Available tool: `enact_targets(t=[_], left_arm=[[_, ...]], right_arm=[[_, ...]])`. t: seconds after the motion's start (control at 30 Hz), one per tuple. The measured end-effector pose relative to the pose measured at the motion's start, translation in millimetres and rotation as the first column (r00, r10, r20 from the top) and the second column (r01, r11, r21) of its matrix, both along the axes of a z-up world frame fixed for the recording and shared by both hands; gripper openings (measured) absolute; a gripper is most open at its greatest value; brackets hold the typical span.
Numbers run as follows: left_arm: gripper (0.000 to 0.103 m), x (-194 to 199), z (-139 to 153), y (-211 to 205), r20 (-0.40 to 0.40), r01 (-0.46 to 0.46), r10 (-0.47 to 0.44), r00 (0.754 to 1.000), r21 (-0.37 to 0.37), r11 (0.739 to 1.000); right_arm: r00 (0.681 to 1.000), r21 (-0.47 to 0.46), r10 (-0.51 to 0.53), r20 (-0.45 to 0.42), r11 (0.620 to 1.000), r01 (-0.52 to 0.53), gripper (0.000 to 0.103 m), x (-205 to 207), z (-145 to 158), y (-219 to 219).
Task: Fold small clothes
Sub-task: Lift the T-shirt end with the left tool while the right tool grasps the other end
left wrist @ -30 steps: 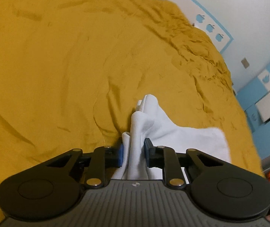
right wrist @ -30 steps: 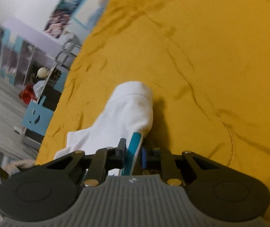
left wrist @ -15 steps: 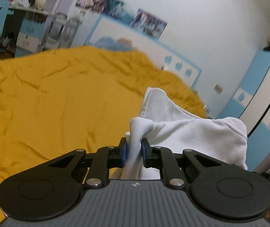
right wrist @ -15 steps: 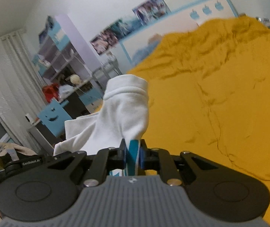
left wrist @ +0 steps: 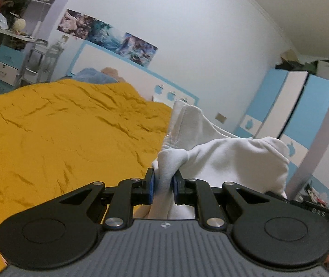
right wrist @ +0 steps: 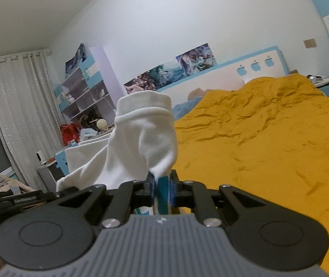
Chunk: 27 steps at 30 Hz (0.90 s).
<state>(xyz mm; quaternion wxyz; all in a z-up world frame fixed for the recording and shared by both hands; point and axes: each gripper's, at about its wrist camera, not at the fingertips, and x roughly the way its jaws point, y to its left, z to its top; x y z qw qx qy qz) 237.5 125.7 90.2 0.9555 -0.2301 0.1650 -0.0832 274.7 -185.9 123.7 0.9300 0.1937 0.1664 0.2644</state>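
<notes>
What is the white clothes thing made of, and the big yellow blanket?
White garment: looks like soft knit cotton, matte; it bunches and droops where the left gripper pinches it. Yellow blanket: seems a matte woven fabric, creased all over; exact fibre unclear.

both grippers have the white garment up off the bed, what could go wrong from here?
1. The left gripper pinches only a bunched wad of the white garment, so the cloth may slip out.
2. The right gripper clamps just a narrow edge by the teal trim; that corner might pull free.
3. The garment hangs crumpled between them, not spread, so laying it on the yellow bedspread now would likely trap creases.
</notes>
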Motion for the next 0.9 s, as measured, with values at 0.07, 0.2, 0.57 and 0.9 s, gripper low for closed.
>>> enact_targets(t=[0.07,0.2,0.57,0.9], left_arm=[[0.016,-5,-4,-6,-0.026,0.013,-0.013,1.0,-0.005,1.0],[0.016,-15,-21,-15,-0.085,0.033,-0.031,0.996,0.017,0.999],[0.016,39,-68,-19,-0.253,0.077,-0.057,0.966,0.07,0.995],[0.016,103,-123,-20,-0.432,0.129,-0.074,0.899,0.1,0.987]], right_arm=[[1.0,0.007,-0.007,-0.029,1.0,0.007,0.007,-13,1,-13],[0.995,0.006,-0.018,-0.099,1.0,0.019,0.007,-38,-12,-31],[0.96,-0.007,-0.043,-0.275,0.999,0.043,0.007,5,-83,-33],[0.892,-0.038,-0.062,-0.448,0.998,0.05,0.007,93,-147,-26]])
